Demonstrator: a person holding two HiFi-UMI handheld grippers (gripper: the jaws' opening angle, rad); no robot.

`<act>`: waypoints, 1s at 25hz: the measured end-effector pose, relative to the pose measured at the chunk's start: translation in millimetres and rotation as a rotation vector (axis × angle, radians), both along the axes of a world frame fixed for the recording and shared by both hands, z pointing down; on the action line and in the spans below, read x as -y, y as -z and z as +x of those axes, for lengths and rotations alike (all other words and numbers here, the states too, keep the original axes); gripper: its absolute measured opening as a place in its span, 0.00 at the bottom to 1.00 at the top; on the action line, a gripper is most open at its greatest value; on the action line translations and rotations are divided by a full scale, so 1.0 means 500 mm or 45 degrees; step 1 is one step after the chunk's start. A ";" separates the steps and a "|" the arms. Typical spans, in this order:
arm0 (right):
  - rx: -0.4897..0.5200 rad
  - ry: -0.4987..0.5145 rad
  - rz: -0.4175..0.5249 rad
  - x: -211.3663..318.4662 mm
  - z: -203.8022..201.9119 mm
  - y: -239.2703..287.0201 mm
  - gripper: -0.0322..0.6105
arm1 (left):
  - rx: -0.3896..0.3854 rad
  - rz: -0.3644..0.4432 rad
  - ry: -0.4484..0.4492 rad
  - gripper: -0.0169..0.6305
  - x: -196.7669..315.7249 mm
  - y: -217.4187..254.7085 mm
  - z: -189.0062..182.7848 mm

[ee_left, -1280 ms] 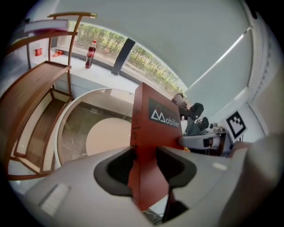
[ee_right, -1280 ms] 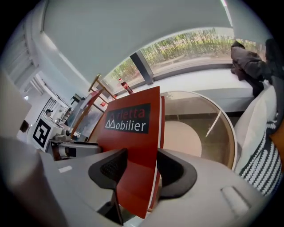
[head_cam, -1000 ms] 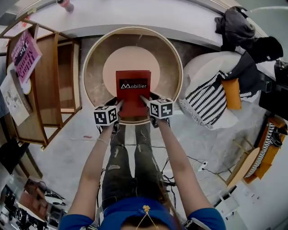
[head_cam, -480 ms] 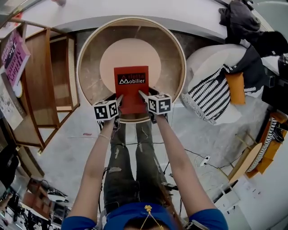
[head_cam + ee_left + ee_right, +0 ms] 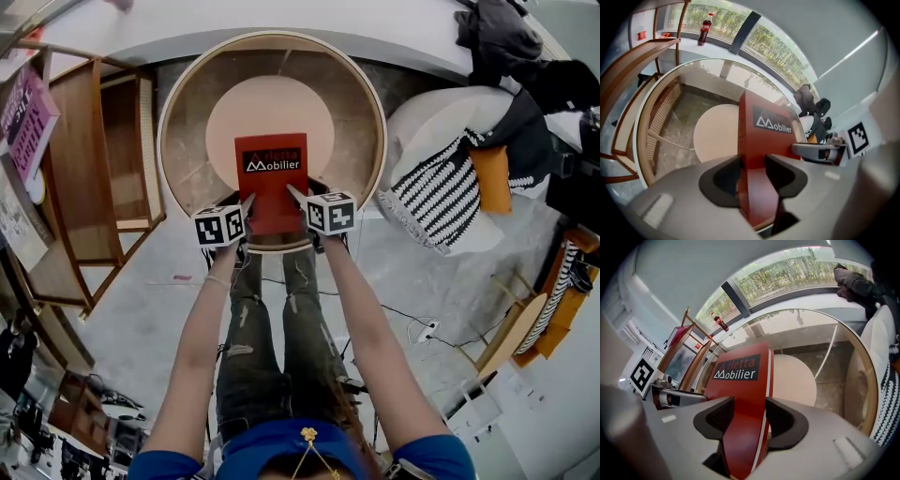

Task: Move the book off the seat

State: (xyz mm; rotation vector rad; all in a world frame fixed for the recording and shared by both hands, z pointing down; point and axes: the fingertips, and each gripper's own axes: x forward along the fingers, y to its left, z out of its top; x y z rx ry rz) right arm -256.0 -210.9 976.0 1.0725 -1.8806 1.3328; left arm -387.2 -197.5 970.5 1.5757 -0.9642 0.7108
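Red book (image 5: 270, 183), held from both sides: the left tongs (image 5: 246, 204) and the right tongs (image 5: 292, 194) each grip its near end. It lies over the peach seat cushion (image 5: 272, 108) of the round chair (image 5: 169, 112); whether it touches the cushion I can't tell.

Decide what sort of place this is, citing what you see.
Probably a furniture showroom or lounge: a round cane-sided seat, a wooden rack, a cushioned white armchair.
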 end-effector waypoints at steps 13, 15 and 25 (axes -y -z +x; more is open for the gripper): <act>0.004 -0.005 0.004 -0.002 0.002 -0.001 0.39 | -0.013 0.008 0.006 0.28 -0.001 -0.001 0.001; 0.002 -0.004 -0.001 -0.001 0.001 -0.001 0.39 | -0.012 0.008 0.008 0.28 -0.001 -0.001 0.000; -0.081 -0.042 0.050 0.003 0.042 0.041 0.38 | 0.047 0.068 0.002 0.28 0.007 0.034 -0.013</act>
